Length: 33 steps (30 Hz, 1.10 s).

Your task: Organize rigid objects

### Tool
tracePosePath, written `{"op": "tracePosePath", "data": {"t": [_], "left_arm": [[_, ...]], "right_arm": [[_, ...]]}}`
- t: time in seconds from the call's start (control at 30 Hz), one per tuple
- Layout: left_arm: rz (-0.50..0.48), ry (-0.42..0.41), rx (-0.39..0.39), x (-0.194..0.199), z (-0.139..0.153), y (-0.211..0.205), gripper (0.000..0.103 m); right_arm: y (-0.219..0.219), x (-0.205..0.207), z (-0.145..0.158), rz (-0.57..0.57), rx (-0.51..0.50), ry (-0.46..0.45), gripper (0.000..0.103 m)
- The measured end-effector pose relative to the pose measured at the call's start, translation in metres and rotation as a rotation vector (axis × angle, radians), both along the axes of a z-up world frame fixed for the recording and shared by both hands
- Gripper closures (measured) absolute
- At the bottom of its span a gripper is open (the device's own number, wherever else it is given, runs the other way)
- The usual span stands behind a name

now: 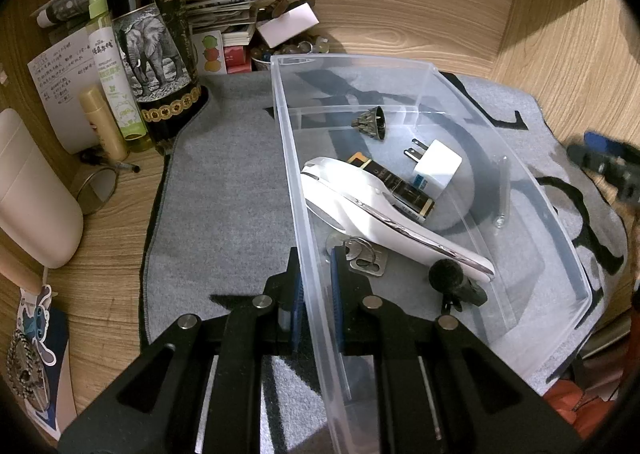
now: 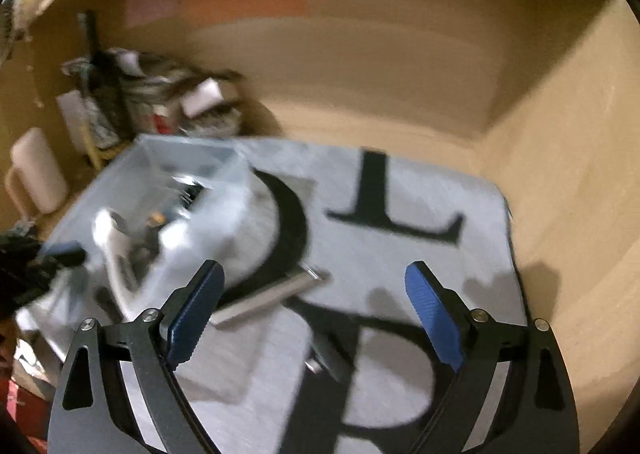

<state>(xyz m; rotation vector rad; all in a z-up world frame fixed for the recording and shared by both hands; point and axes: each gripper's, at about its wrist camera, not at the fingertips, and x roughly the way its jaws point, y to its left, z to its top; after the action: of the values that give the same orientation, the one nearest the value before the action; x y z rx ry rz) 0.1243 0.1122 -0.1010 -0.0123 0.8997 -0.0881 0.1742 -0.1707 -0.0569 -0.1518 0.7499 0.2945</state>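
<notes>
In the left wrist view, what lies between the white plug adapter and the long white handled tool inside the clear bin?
A black-and-gold rectangular box lies between the plug adapter and the white handled tool, partly tucked under the tool, on the clear bin's floor, in the left wrist view.

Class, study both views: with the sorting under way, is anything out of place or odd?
Yes: a flat silver bar lies loose on the grey mat, outside the clear bin holding the other items. The left gripper pinches the bin's wall.
</notes>
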Motion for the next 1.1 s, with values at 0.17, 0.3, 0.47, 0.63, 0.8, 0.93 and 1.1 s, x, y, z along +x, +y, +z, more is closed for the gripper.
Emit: {"op": "tracePosePath", "data": {"t": [0.17,0.3,0.47,0.63,0.8,0.93,1.1], "left_arm": [[-0.001,0.001,0.002,0.0,0.0,0.0,0.092],[0.0,0.0,0.002,0.0,0.0,0.0,0.092],[-0.001,0.0,0.001,0.0,0.0,0.0,0.092],[0.0,0.0,0.0,0.0,0.0,0.0,0.092],[0.002,-0.001,-0.002,0.0,0.001,0.0,0.092],[0.002,-0.001,-0.002,0.0,0.001,0.0,0.092],[0.004,-0.001,-0.003,0.0,0.001,0.0,0.092]], "right_arm": [[-0.02,0.001,-0.035,-0.056,0.0,0.091,0.012],[-0.023,0.003,-0.061,-0.066,0.019,0.164,0.013],[-0.023,0.001,-0.077,-0.068,0.007,0.162,0.032],[-0.025,-0.005,-0.073,-0.043,0.003,0.145,0.067],[-0.028,-0.004,-0.071,-0.04,0.014,0.149,0.071],[-0.025,-0.004,-0.066,-0.034,0.022,0.136,0.071],[-0.019,-0.008,-0.049,-0.015,0.031,0.091,0.071]]}}
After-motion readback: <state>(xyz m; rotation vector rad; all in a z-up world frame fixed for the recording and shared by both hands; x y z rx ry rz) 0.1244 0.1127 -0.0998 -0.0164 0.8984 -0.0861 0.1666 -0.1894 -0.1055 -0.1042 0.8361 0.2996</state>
